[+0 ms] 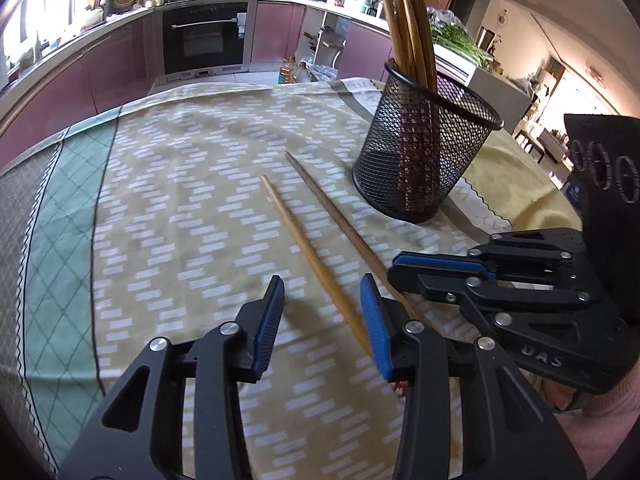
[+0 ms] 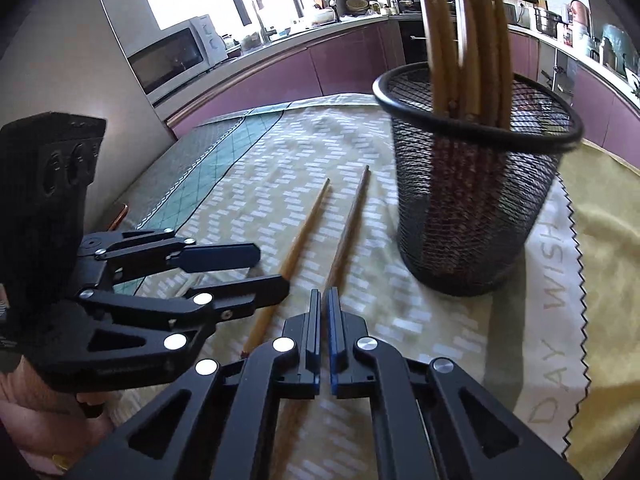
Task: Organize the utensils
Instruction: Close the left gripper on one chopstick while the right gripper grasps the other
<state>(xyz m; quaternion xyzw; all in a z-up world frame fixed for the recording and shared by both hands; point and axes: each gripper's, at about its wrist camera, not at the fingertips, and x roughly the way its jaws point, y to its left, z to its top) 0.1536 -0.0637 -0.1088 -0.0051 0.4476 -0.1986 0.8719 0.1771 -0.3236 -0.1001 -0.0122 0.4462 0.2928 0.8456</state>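
Observation:
Two loose chopsticks lie side by side on the patterned tablecloth: a light one (image 1: 308, 252) (image 2: 298, 244) and a darker one (image 1: 340, 220) (image 2: 348, 228). A black mesh holder (image 1: 424, 148) (image 2: 476, 200) stands just beyond them, holding several chopsticks (image 1: 408, 20) (image 2: 464, 36) upright. My left gripper (image 1: 322, 304) is open, its jaws either side of the light chopstick's near end, just above the cloth. My right gripper (image 2: 323, 300) is shut on the darker chopstick's near part, low over the cloth. Each gripper shows in the other's view, the right one (image 1: 400, 272) and the left one (image 2: 272, 268).
The tablecloth (image 1: 180, 184) covers the table; a yellow cloth (image 2: 592, 264) lies under the holder's far side. A kitchen counter with an oven (image 1: 206, 36) and a microwave (image 2: 172, 56) runs behind the table.

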